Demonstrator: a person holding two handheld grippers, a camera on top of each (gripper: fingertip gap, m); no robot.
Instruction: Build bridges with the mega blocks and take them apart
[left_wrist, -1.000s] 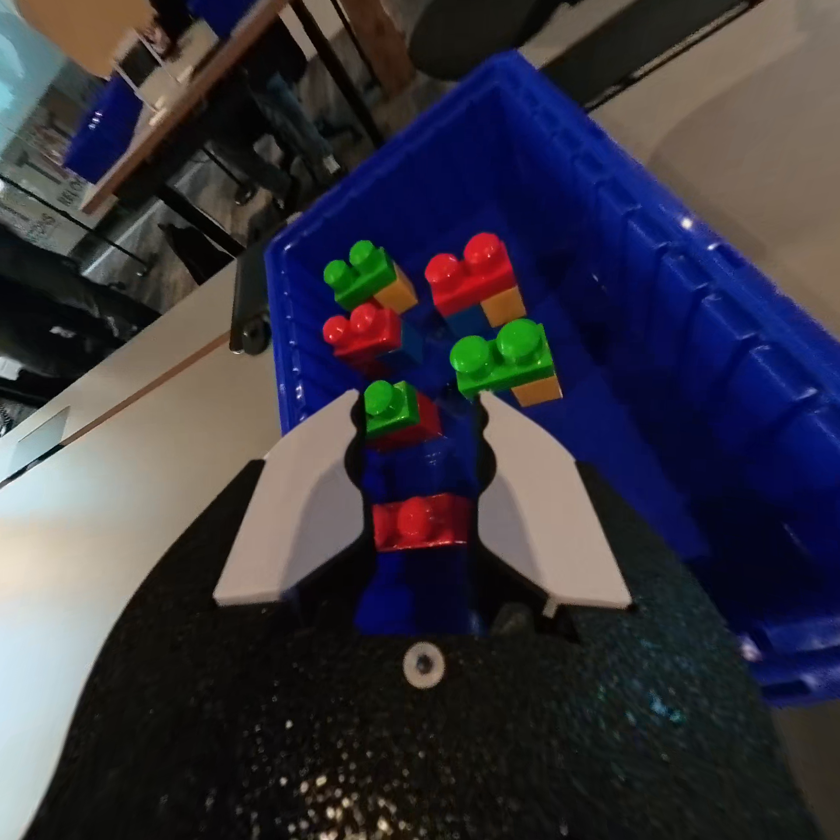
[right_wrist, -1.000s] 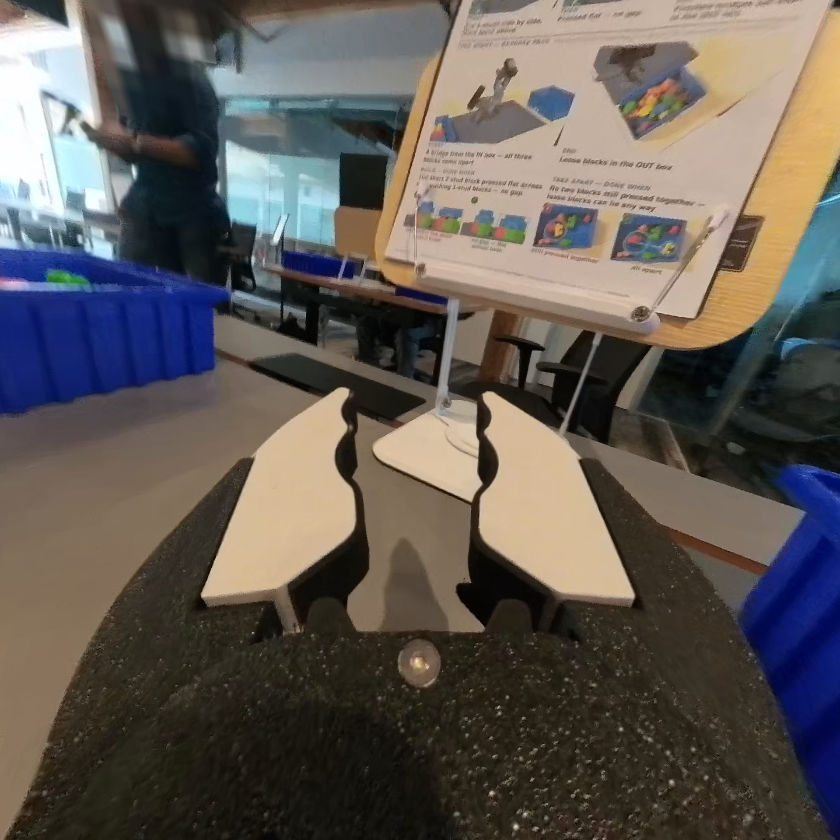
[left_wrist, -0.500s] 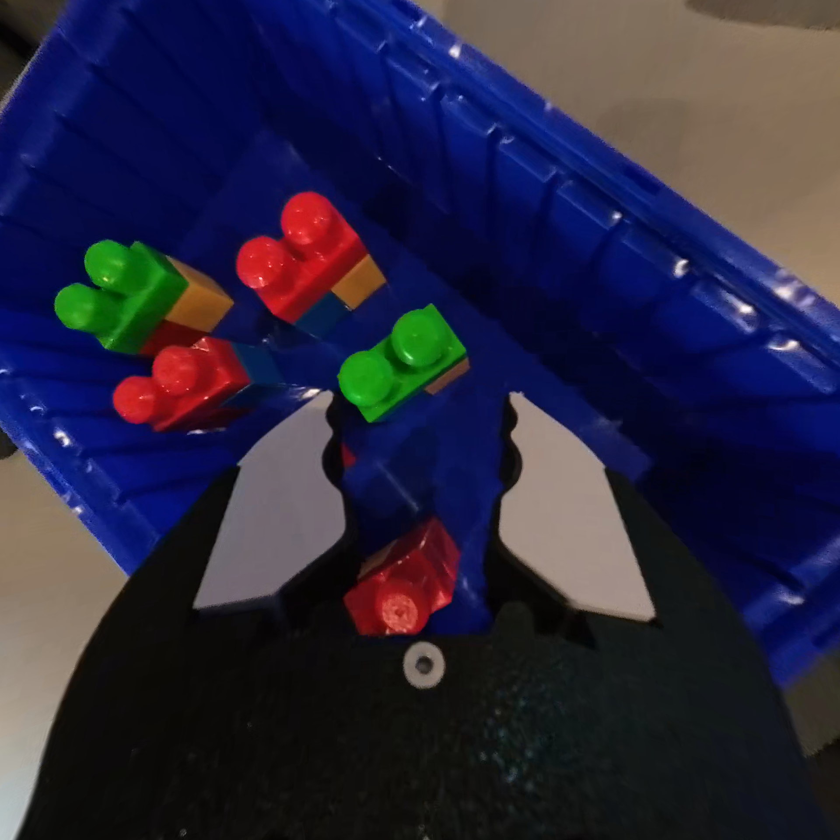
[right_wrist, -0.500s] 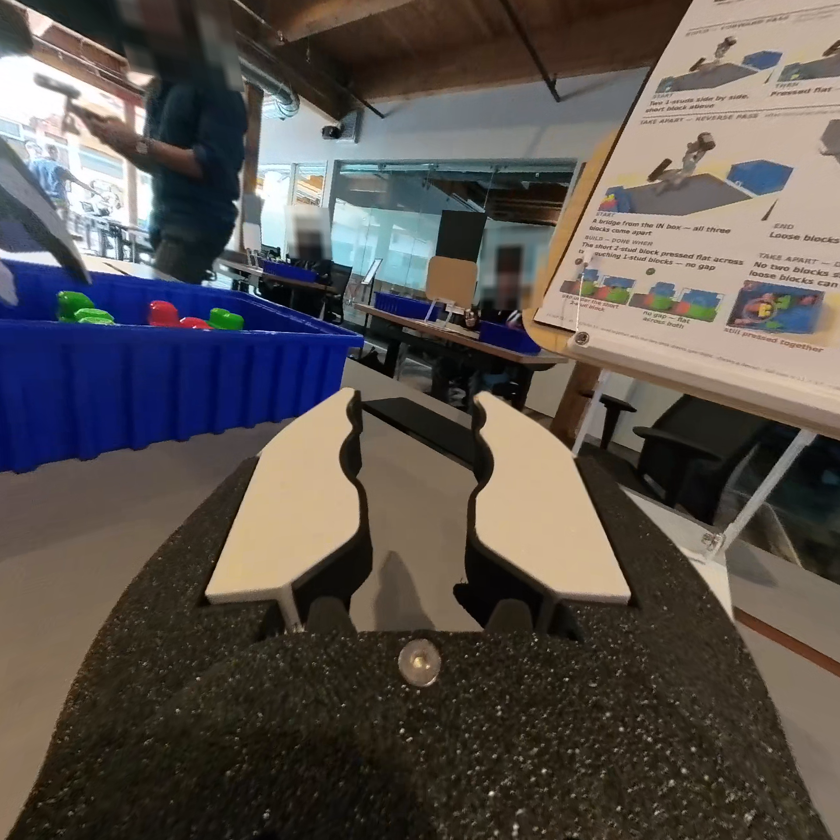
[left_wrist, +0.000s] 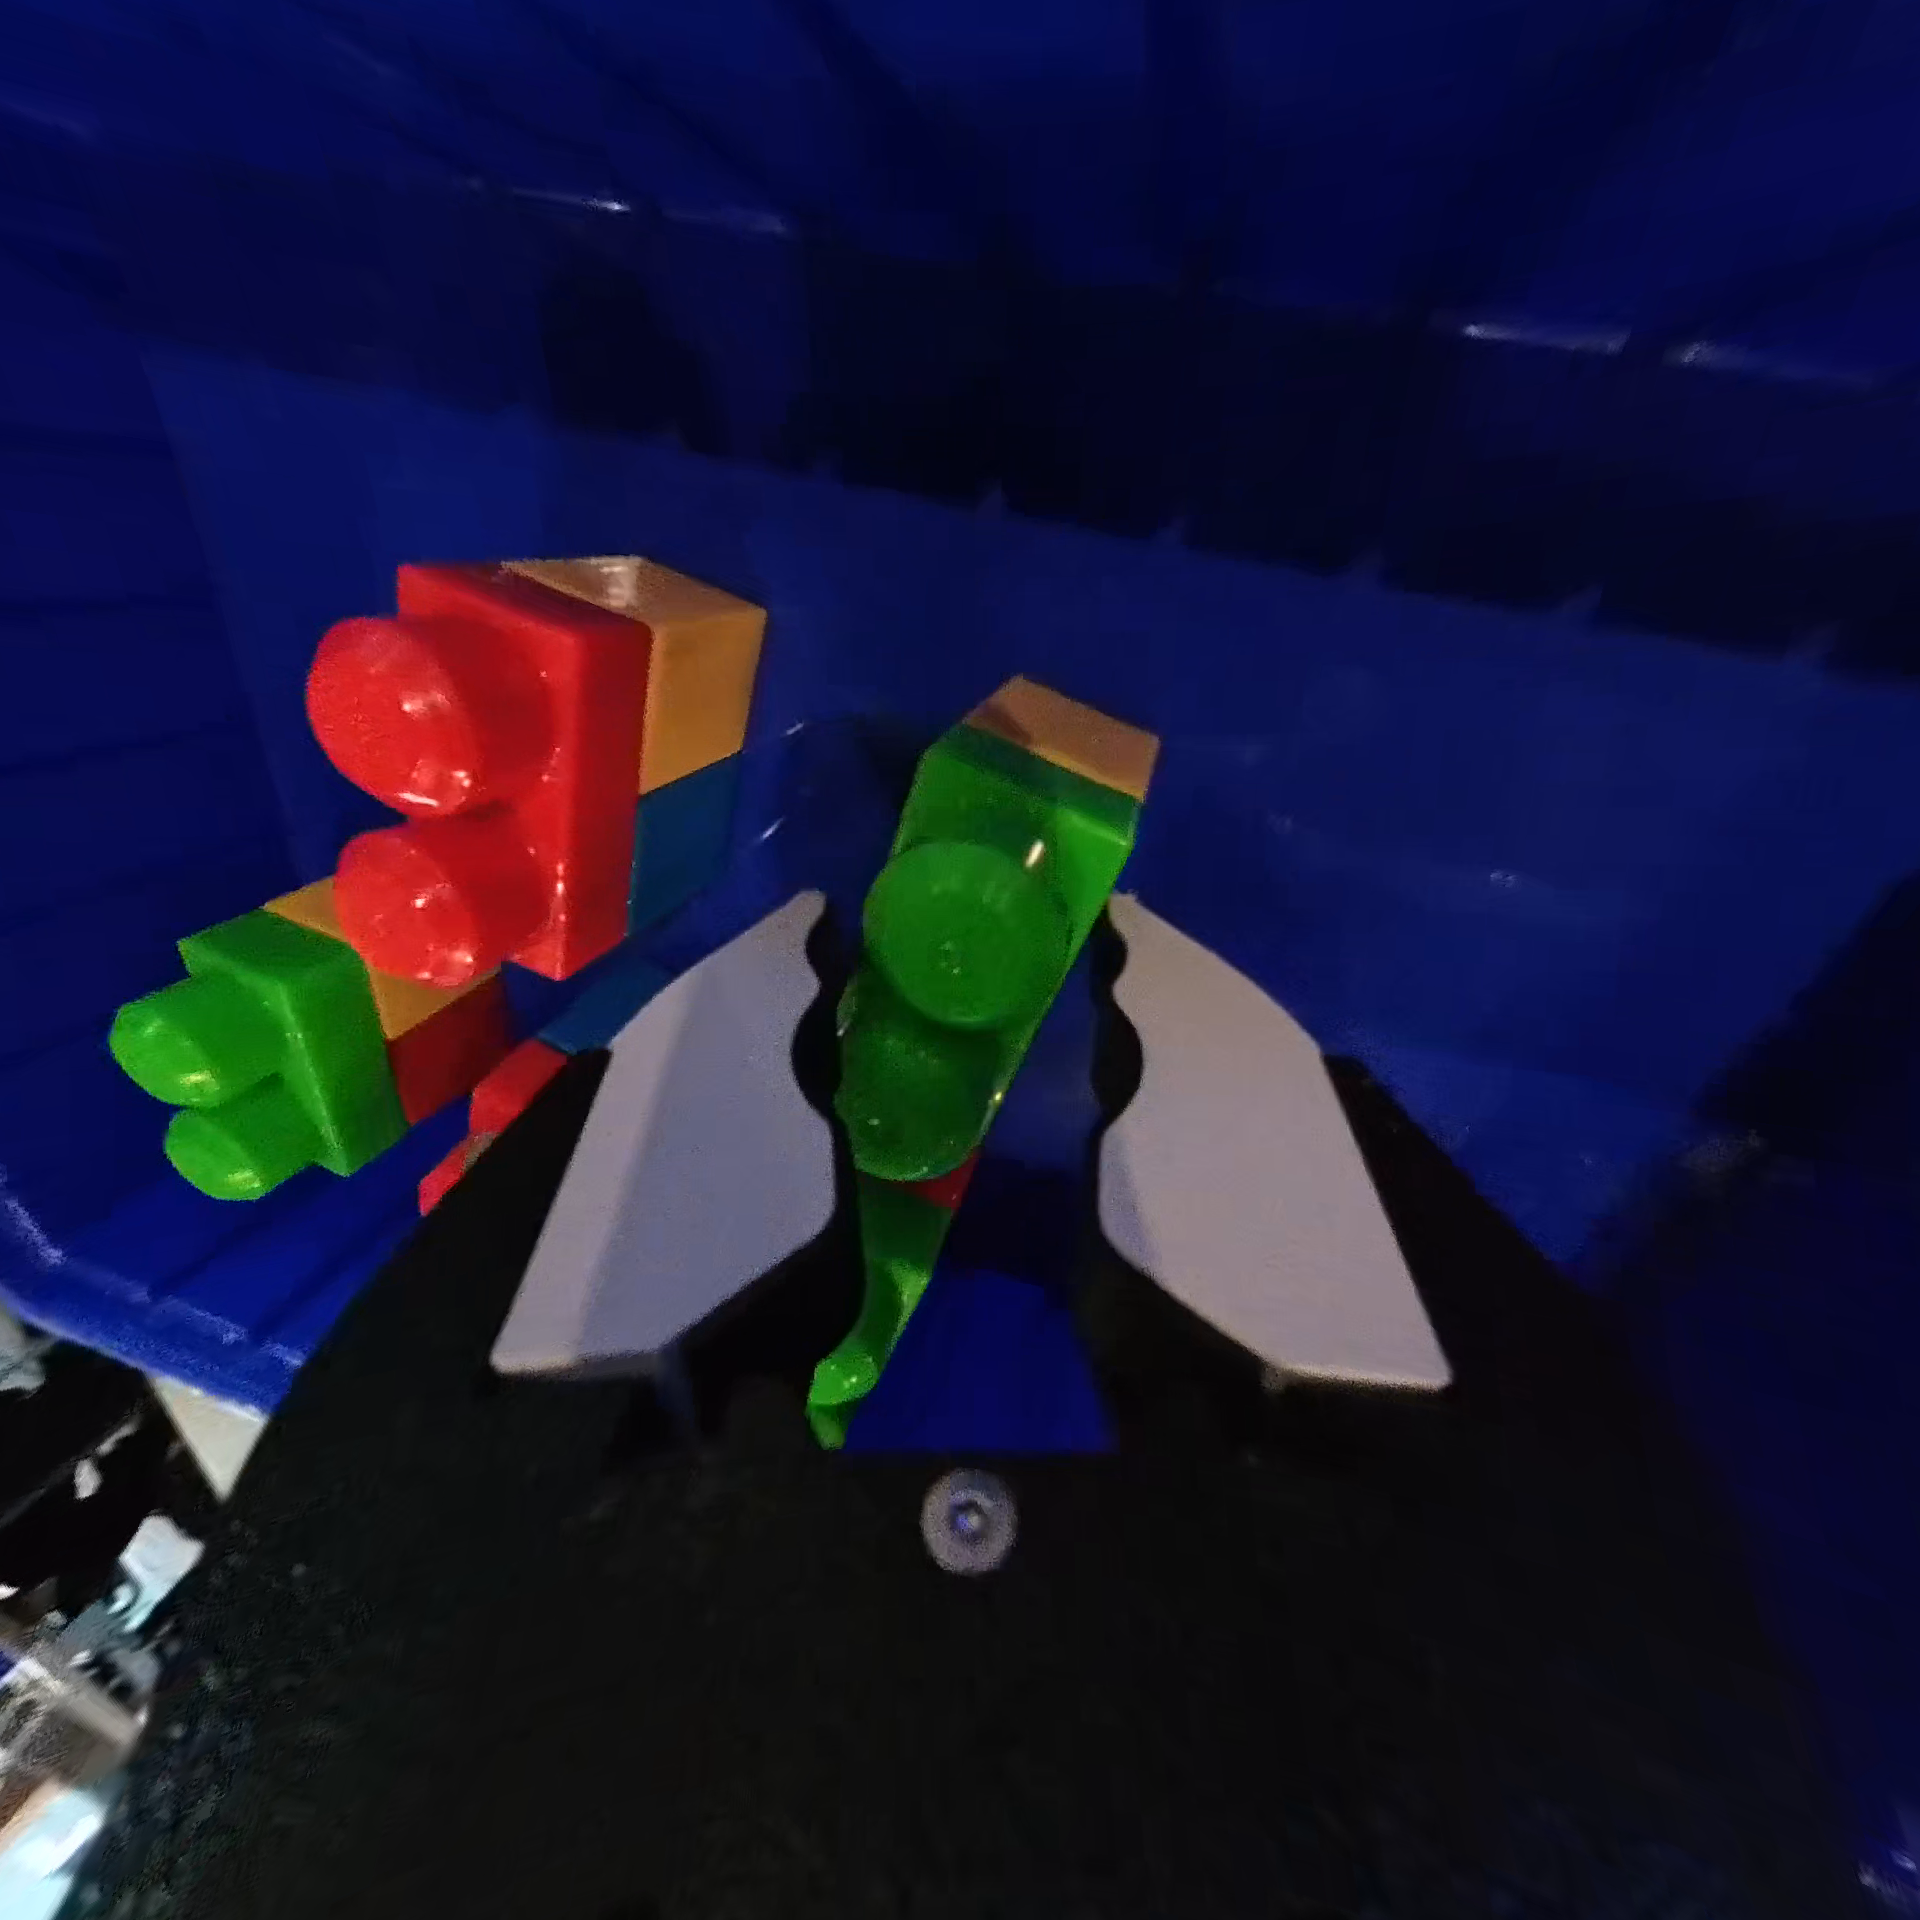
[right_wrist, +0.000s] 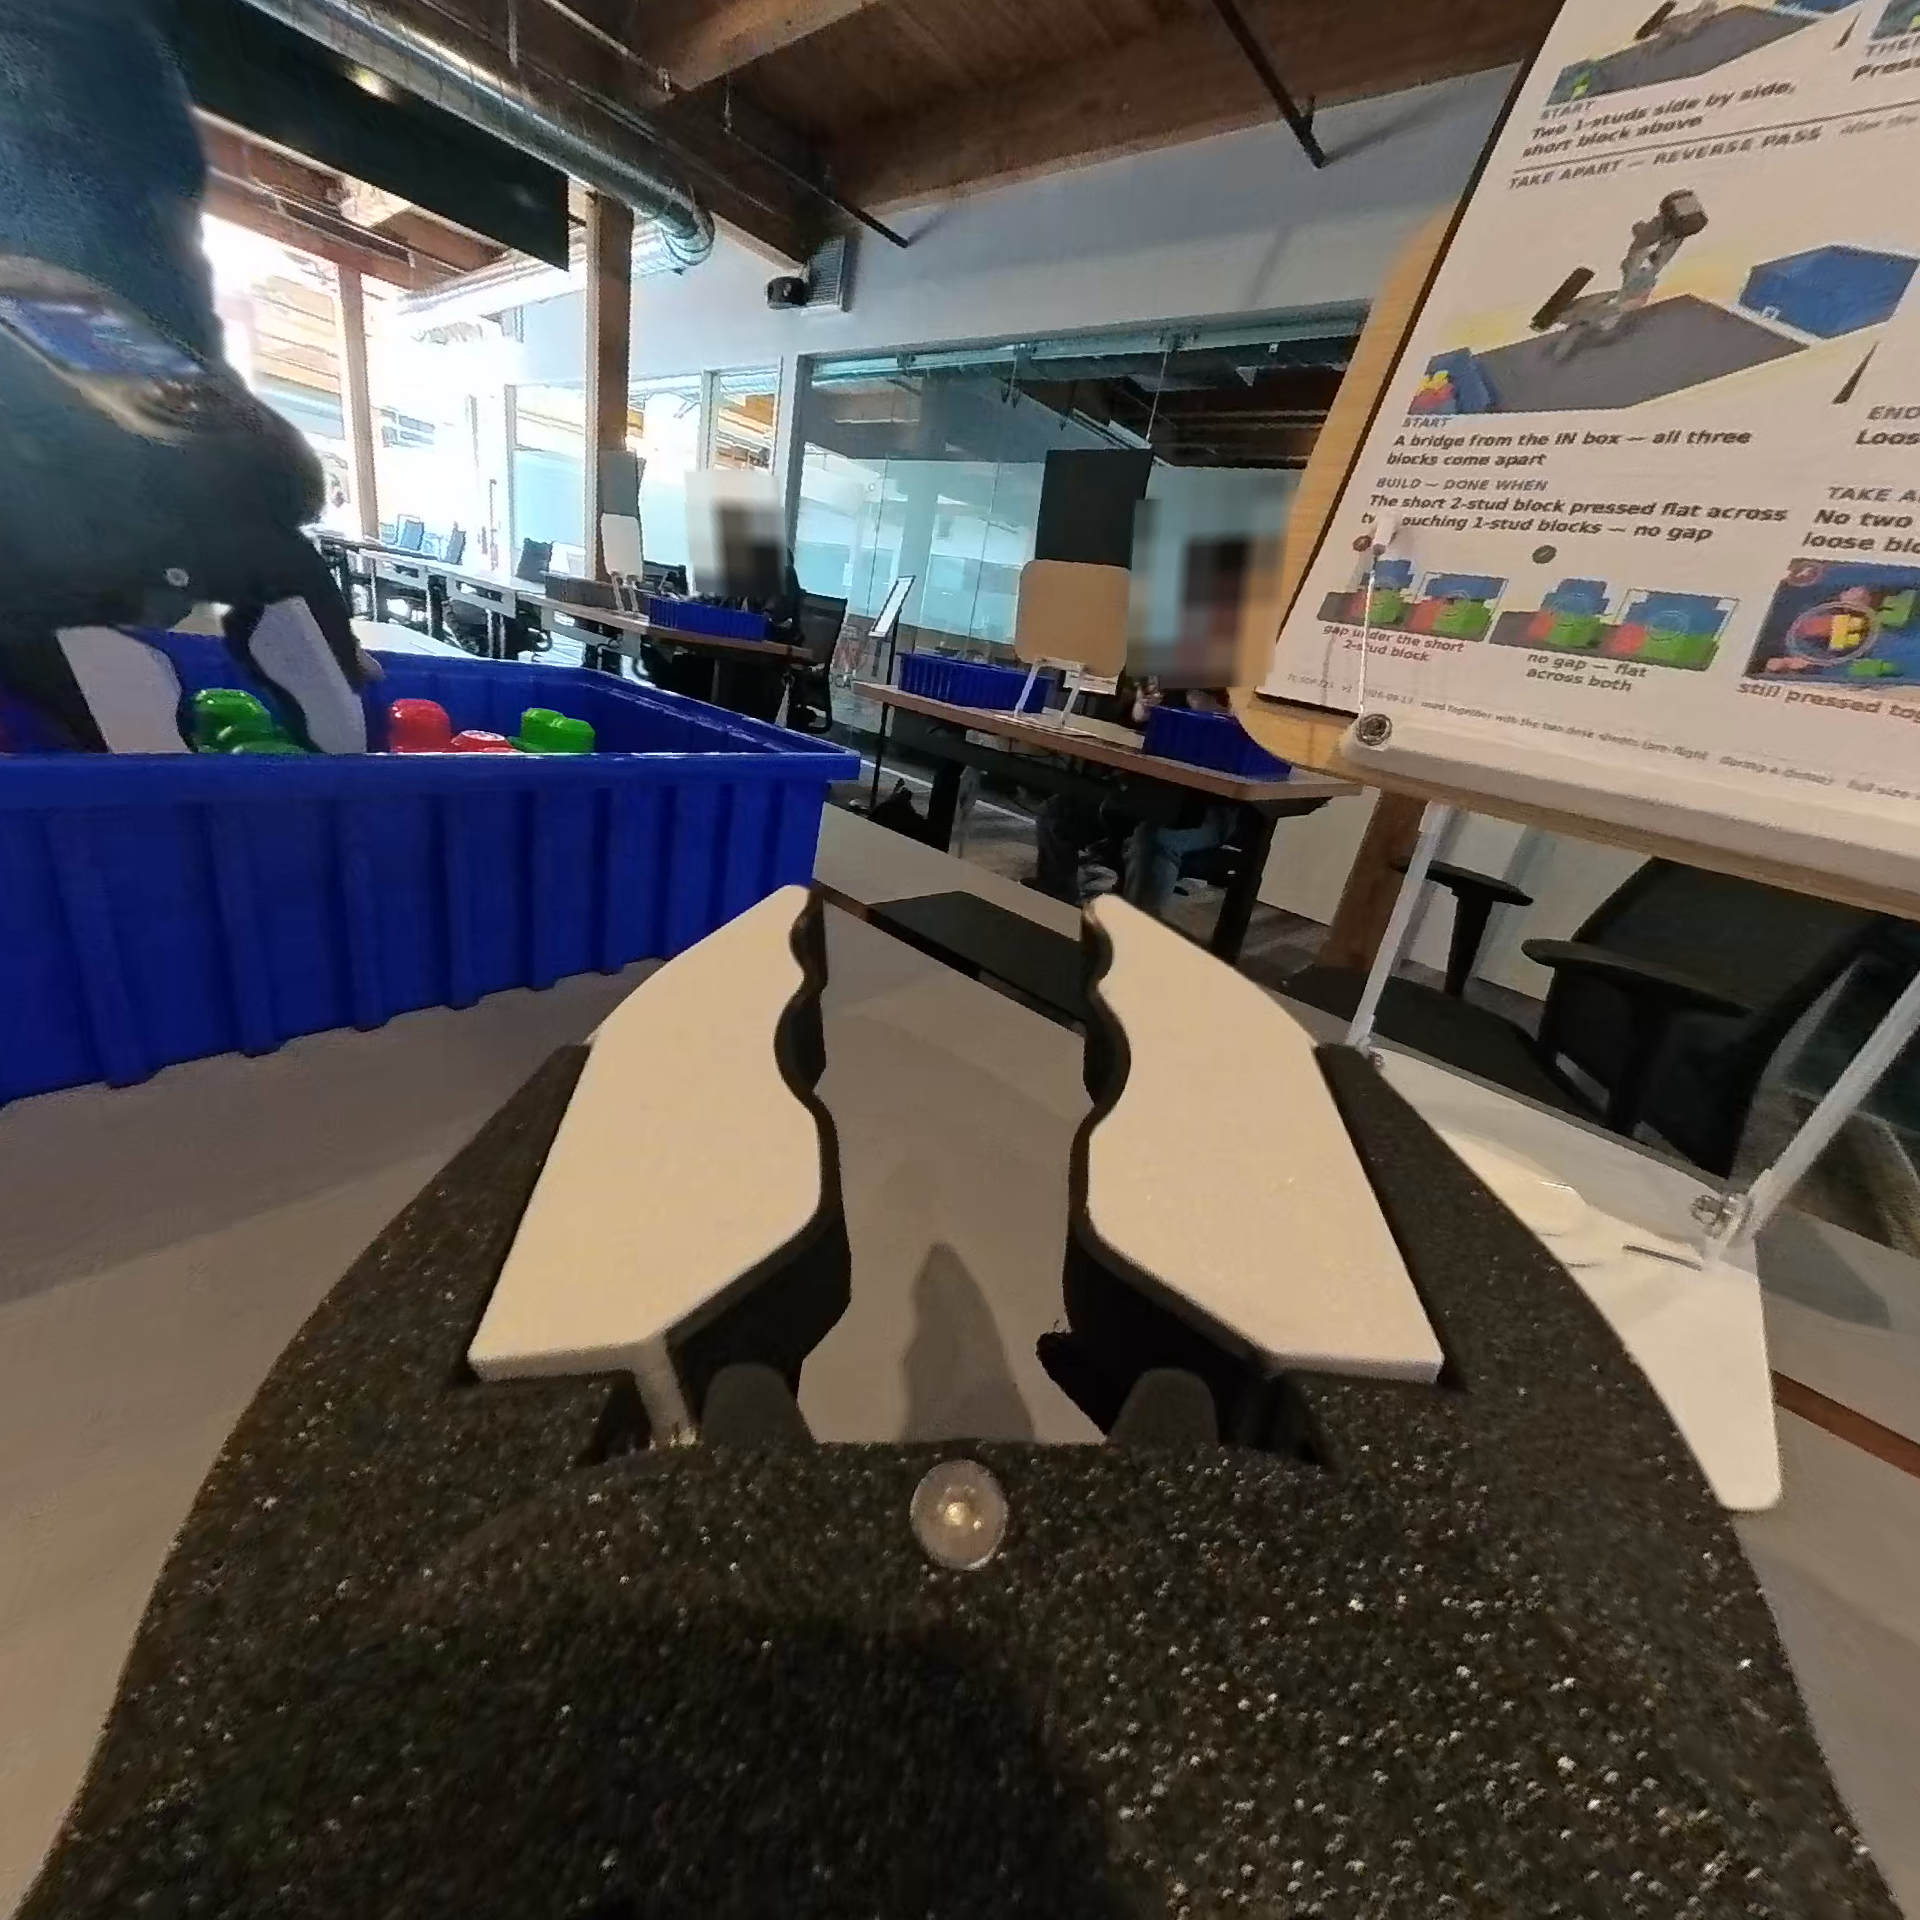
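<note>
In the left wrist view my left gripper (left_wrist: 964, 914) is open, low inside the blue bin (left_wrist: 1351, 727). Its fingers stand on either side of a green-topped bridge (left_wrist: 987, 914) with an orange block under one end; I see gaps beside it. A red-topped bridge (left_wrist: 520, 769) on orange and blue blocks and another green-topped bridge (left_wrist: 281, 1049) lie to the left. My right gripper (right_wrist: 951, 904) is open and empty over the grey table. In the right wrist view the left gripper (right_wrist: 208, 686) dips into the bin (right_wrist: 416, 883) among green and red blocks.
An instruction sheet (right_wrist: 1610, 468) on a wooden board stands at the right on a white base (right_wrist: 1662, 1330). A black mat (right_wrist: 987, 956) lies beyond my right gripper. Other tables with blue bins and office chairs are in the background. The left gripper's tips are roughly 35 cm from the right gripper's. The red-topped bridge (left_wrist: 520, 769) is closer to my left gripper, around 5 cm from its tips; the right tips are 30 cm off.
My left gripper has gone down into the bin and closed in on the green-topped bridge, which now sits between its fingers. My right gripper has turned towards the bin and stays open.
</note>
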